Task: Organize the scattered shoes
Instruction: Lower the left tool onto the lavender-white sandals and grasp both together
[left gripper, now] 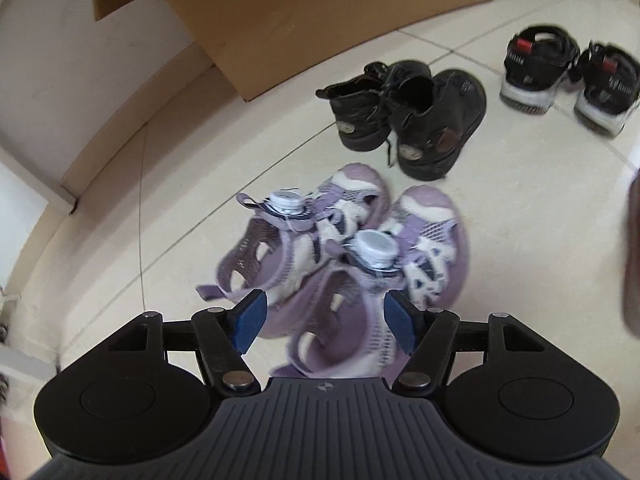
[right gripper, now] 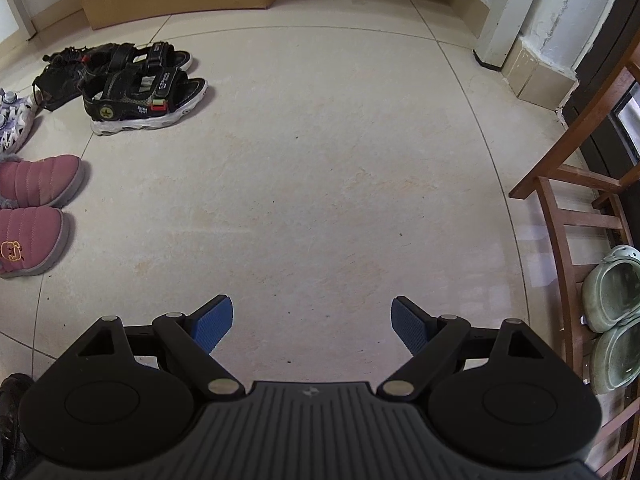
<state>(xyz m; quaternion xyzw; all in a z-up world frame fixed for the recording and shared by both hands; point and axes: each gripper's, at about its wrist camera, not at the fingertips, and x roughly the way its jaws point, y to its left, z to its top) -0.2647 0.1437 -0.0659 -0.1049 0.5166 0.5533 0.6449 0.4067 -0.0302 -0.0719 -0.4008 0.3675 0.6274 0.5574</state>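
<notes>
Hovering over the purple pair, the left tongs (left gripper: 325, 322) stood with jaws apart and nothing between the blue pads (left gripper: 251, 320); the nearer purple sandal (left gripper: 372, 280) lay under the gap, its heel end closest to the pads, though whether pad touched shoe could not be told through the blur. Its mate (left gripper: 304, 220) lay just beside it, overlapping at the instep, both with white dial closures on top. Beyond them a pair of black boots (left gripper: 408, 116) sat side by side on the tiled floor (left gripper: 520, 208), and further off the black strap sandals (left gripper: 560, 76) were also paired, near a cardboard box (left gripper: 320, 12) against the wall. The right tongs (right gripper: 312, 324) were likewise spread and empty, held over bare floor, well apart from any shoe; to their left the pink padded slippers (right gripper: 32, 208) lay as a pair, and green clogs (right gripper: 612, 312) rested beneath a wooden chair (right gripper: 568, 208). Judged step: lining up on the purple pair, most other pairs already looking matched. The next move would likely call for lowering the left tongs squarely over the nearer sandal's heel or strap and closing on that shoe only, since the overlap risks dragging its mate.
</notes>
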